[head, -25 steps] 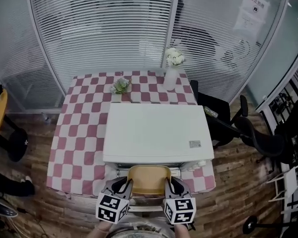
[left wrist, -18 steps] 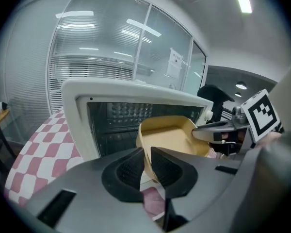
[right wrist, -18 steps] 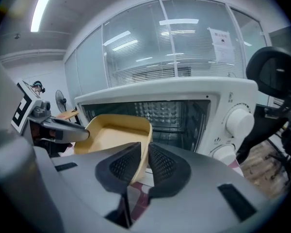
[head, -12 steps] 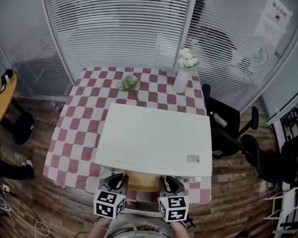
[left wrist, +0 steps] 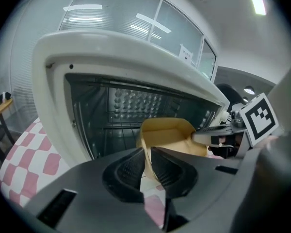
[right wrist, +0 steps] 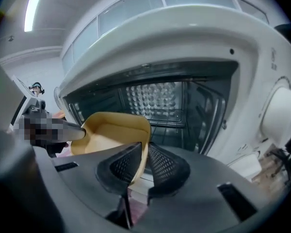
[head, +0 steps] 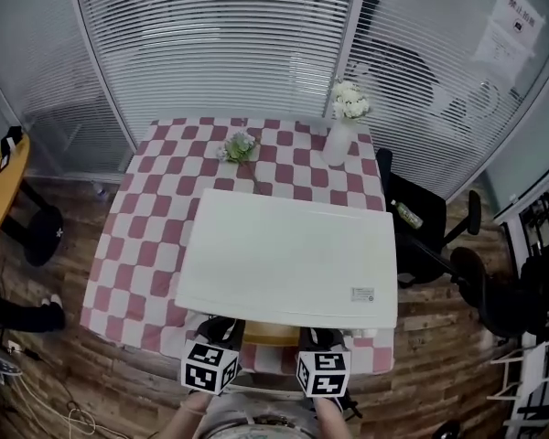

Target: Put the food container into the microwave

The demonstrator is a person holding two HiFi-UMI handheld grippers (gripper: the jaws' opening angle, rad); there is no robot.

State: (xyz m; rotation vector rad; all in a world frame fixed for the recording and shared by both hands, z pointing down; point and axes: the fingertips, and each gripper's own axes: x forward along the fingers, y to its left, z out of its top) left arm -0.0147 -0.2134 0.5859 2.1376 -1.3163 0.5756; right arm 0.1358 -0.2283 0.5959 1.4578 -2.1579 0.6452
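The left gripper [left wrist: 147, 152] and right gripper [right wrist: 145, 147] each pinch a side of the tub [left wrist: 169, 132]. The open microwave [left wrist: 111, 52] is straight ahead.

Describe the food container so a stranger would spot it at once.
A white microwave sits on the pink-checked table, its dark cavity open facing the person. At its mouth is the food container: an open-topped tan tub pinched at opposite rims by the left gripper and right gripper; nothing near it is tan.

Open microwave cavity [left wrist: 117, 114] straight ahead.
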